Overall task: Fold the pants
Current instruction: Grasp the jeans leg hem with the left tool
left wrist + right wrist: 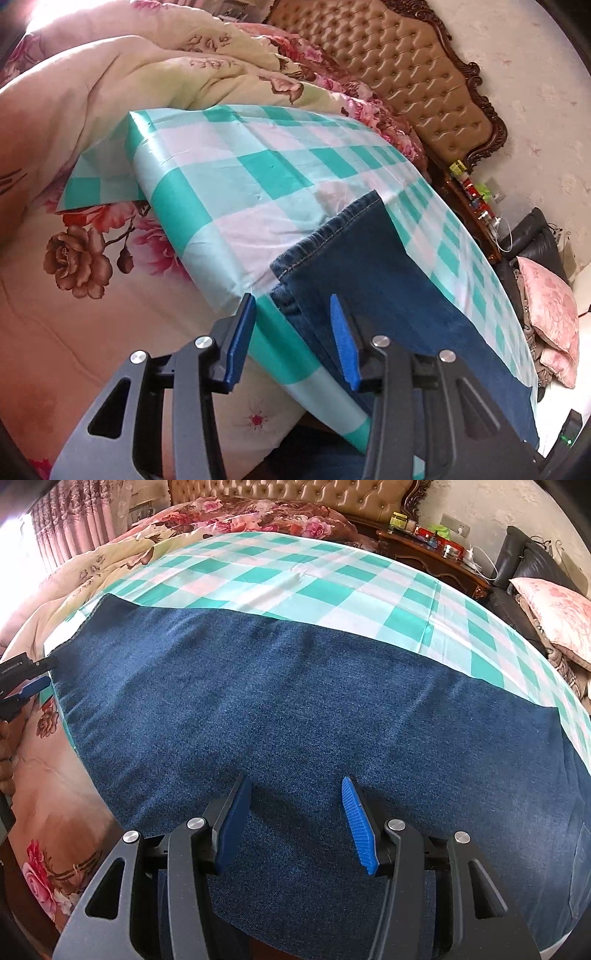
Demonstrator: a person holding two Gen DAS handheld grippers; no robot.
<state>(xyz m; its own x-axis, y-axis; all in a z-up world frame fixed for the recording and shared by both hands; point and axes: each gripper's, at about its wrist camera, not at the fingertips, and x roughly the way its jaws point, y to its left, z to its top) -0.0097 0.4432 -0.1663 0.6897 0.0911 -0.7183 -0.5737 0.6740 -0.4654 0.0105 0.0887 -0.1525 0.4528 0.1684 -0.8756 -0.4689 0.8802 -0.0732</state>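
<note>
Blue jeans (295,716) lie flat along the near edge of a green-and-white checked cloth (332,579) spread over the bed, with no containers in sight.

In the right wrist view, the right tool (293,821) hovers over the middle of the denim with its jaws spread, pinching nothing, while the left tool (35,674) shows small at the far left, at the cuff end. The left wrist view alone shows the stitched hems (332,229), one leg stacked over the other; the left tool's (293,339) jaws stand apart around the lower leg's edge, pads not pressing it. It also shows the tufted headboard (406,74) and floral quilt (110,92) more fully.
</note>
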